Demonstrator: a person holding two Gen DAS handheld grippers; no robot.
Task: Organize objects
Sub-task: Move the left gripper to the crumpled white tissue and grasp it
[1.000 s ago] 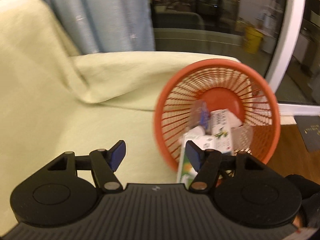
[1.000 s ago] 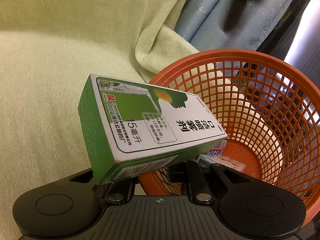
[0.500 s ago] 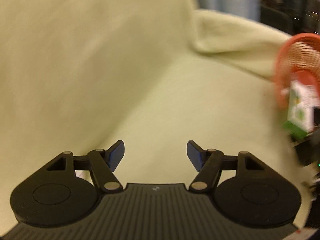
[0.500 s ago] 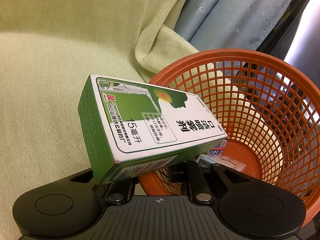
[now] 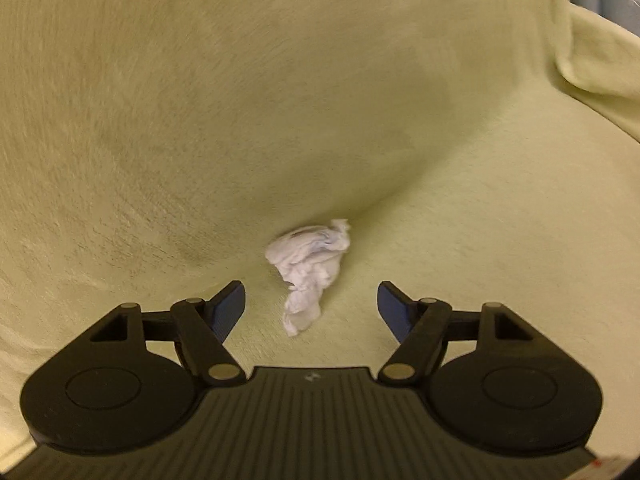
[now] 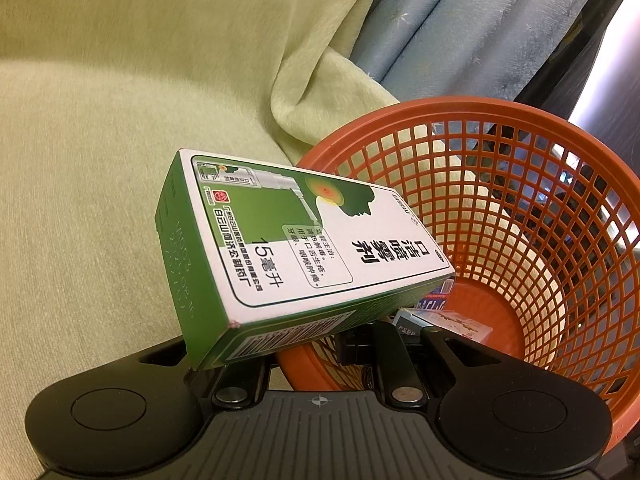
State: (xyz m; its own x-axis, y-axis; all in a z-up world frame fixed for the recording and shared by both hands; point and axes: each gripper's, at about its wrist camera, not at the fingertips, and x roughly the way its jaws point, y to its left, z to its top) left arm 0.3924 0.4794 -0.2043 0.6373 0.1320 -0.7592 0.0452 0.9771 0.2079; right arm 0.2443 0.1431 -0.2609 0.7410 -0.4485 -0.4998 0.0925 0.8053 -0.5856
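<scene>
White crumpled tissue [image 5: 310, 266] just ahead of open left gripper [image 5: 311, 307], between fingers

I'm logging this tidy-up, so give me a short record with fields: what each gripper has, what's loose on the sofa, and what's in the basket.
left gripper: open, nothing held, pointed at the crumpled tissue
crumpled tissue: lying loose on the pale green sofa cover
right gripper: shut on the green and white medicine box
medicine box: held above the near rim of the orange basket
orange basket: small packets at the bottom
</scene>
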